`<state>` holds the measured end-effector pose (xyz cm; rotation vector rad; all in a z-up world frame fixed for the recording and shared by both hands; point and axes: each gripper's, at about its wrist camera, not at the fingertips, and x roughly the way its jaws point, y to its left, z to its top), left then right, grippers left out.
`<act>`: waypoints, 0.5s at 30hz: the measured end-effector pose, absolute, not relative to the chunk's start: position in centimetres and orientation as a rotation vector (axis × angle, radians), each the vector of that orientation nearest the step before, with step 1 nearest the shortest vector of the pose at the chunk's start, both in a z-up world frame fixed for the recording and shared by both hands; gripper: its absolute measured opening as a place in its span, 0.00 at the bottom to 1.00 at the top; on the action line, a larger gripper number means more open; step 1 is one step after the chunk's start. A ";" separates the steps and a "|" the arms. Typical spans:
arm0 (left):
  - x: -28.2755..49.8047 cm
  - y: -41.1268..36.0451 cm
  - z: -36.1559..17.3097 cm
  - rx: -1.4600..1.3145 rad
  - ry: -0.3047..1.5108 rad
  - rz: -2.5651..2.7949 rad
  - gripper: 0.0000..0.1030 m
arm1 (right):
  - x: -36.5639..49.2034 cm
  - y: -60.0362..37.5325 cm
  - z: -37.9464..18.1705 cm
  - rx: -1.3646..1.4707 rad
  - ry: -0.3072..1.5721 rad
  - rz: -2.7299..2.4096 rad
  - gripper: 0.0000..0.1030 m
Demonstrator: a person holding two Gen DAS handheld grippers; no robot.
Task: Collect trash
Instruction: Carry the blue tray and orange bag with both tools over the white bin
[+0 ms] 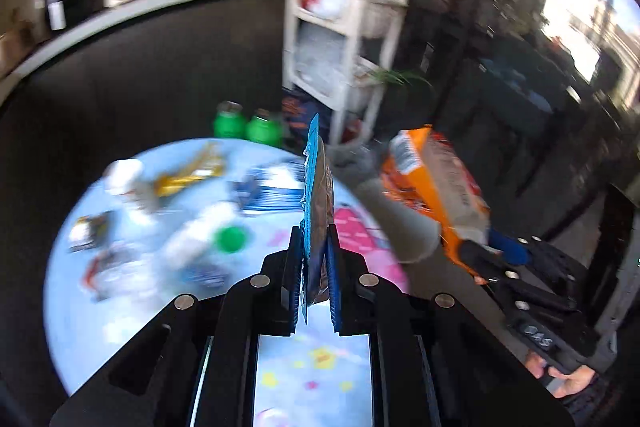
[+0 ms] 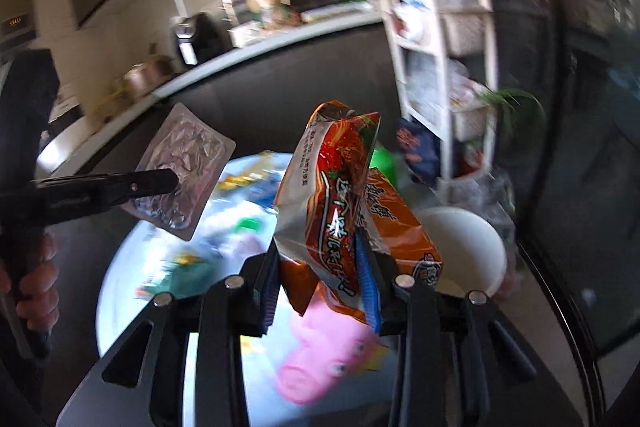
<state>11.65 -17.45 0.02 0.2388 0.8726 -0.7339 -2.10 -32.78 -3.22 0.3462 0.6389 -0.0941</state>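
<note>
Both claws loaded above the round table (image 1: 80, 327); carry step toward the white bin (image 2: 472, 247), probably the trash target, though blur hides its contents. To do it well: keep both grips firm and release only over the rim.

My left gripper (image 1: 314, 267) is nearly closed, pinching a flat blue-edged wrapper (image 1: 316, 187) upright. My right gripper (image 2: 320, 279) stands partly open, clamped on an orange noodle packet (image 2: 332, 203).
</note>
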 end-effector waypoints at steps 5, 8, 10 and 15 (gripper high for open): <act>12.6 -24.8 -3.7 0.265 0.957 -0.812 0.10 | -1.9 -38.0 -8.2 0.445 0.720 -0.170 0.34; 13.5 -28.6 -5.9 0.289 0.994 -0.839 0.10 | -1.4 -40.0 -10.7 0.484 0.753 -0.196 0.34; 14.0 -30.8 -7.3 0.303 1.024 -0.860 0.10 | -0.8 -41.5 -12.3 0.511 0.771 -0.209 0.34; 15.2 -35.1 -10.7 0.386 1.054 -0.852 0.10 | 0.7 -44.3 -15.6 0.552 0.803 -0.227 0.35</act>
